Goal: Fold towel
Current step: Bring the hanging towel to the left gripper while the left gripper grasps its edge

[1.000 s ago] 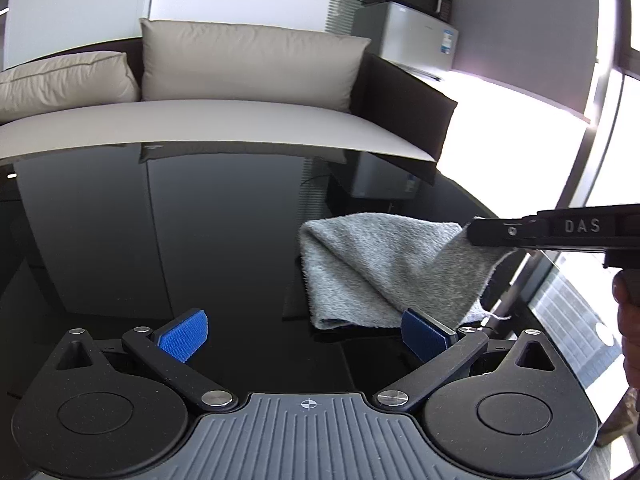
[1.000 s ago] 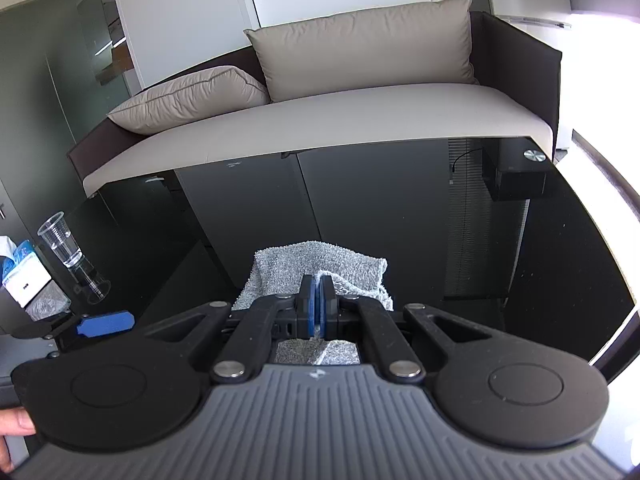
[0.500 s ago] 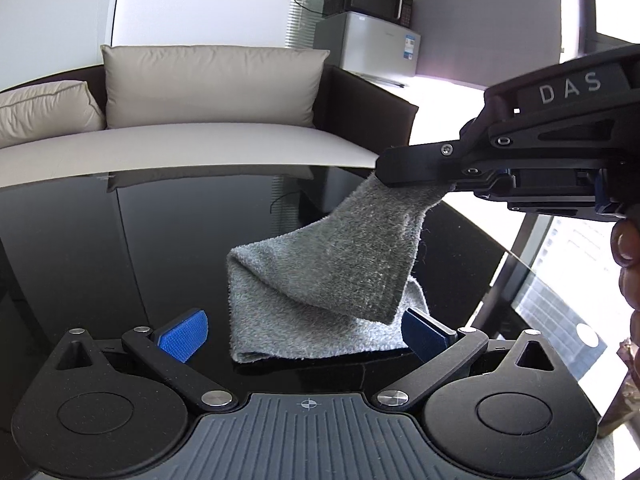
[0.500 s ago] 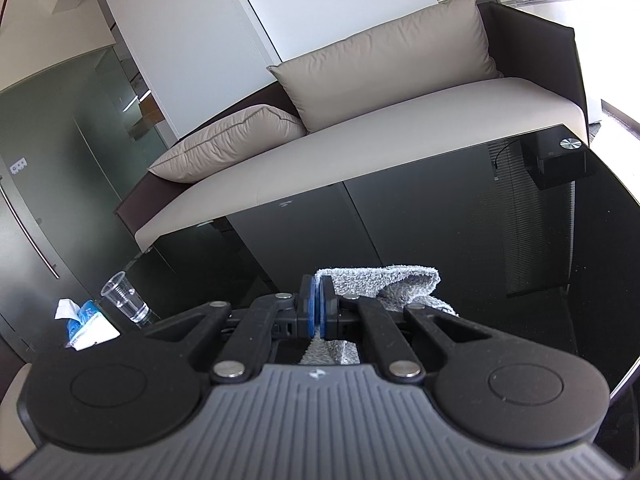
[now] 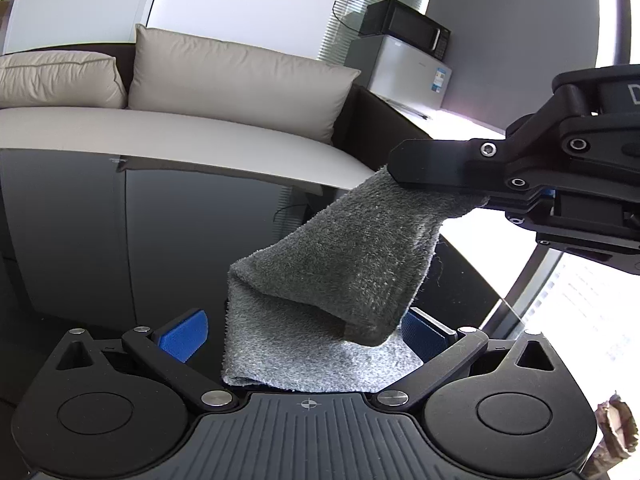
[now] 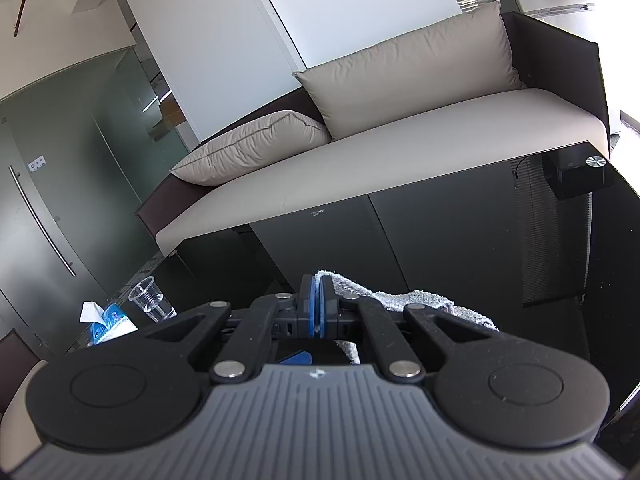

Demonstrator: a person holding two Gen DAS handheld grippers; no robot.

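One grey towel is on show, and two grippers. In the left wrist view the towel fills the centre of the frame: its lower layer lies flat on the black glass desk, while one end is lifted toward the upper right, pinched by the right gripper, whose black fingers press together on the cloth. The left gripper sits at the bottom of that frame with its two blue-padded fingers spread wide, one on each side of the flat part of the towel; they hold nothing. The right-hand blue pad is partly covered by the hanging fold, so whether it touches the cloth cannot be told. In the right wrist view the right gripper shows its two blue pads closed tight with a thin edge of towel caught between them, the rest of the cloth trailing off to the right and mostly hidden behind the gripper's black arms. A patch of blue peeks through the gap below the fingers, too cut off to read surely. Behind the desk stands one sofa with two beige cushions. At the lower left of the right wrist view are one clear plastic cup and one tissue pack, partly cropped by the gripper body. At the upper right of the left wrist view one microwave rests on a white cabinet, and a bit of the person's hand is cut off at the lower right edge.
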